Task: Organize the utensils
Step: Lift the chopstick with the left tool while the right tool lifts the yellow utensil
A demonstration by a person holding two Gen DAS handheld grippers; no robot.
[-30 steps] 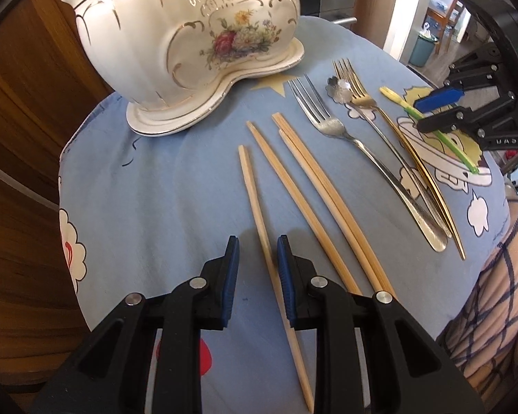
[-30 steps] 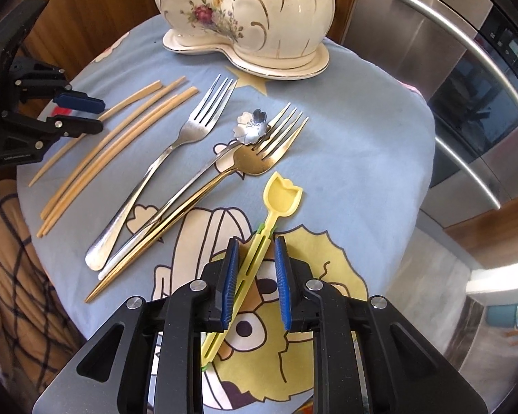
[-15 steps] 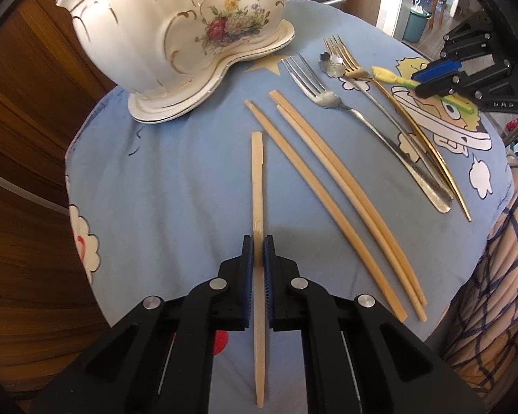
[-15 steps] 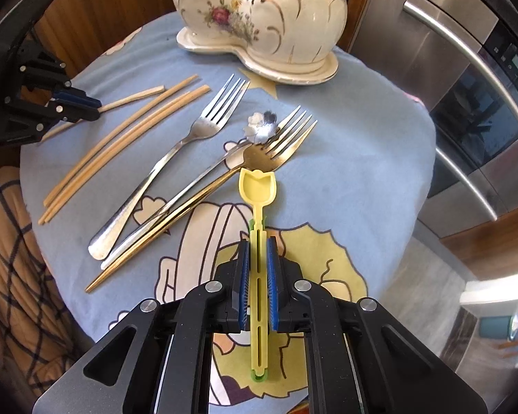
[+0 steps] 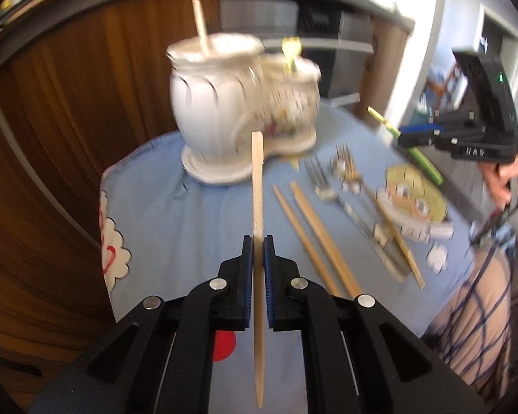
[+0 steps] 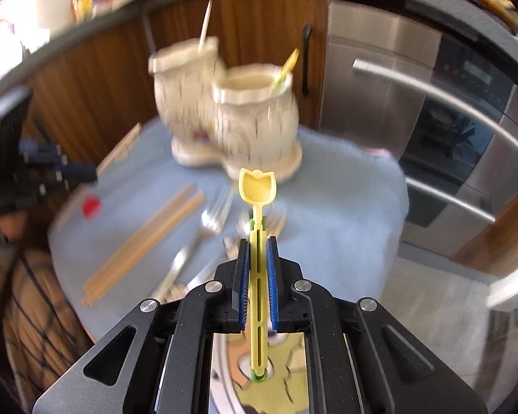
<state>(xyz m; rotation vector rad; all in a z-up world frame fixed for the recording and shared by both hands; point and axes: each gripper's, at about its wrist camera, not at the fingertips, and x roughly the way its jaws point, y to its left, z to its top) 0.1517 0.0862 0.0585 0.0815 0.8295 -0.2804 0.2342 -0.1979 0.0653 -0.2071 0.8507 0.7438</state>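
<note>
Both tongs are clamped shut on a utensil lifted off the desk (image 5: pixel 197 227), the left tongs (image 5: pixel 258 241) gripping a chopstick (image 5: pixel 257 186) mid-length, the right tongs (image 6: pixel 258 241) a yellow spoon (image 6: pixel 257 189), each pointing ahead toward the ceramic holder (image 6: pixel 252 131), presumably for dropping in

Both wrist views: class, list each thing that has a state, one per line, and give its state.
Left gripper: shut on a wooden chopstick, lifted off the cloth.
Right gripper: shut on the yellow spoon, raised, bowl forward.
Ceramic holder: upright, one chopstick in the taller cup, a yellow utensil in the other.
Two chopsticks: lying side by side on the blue cloth.
Forks: lying flat.
</note>
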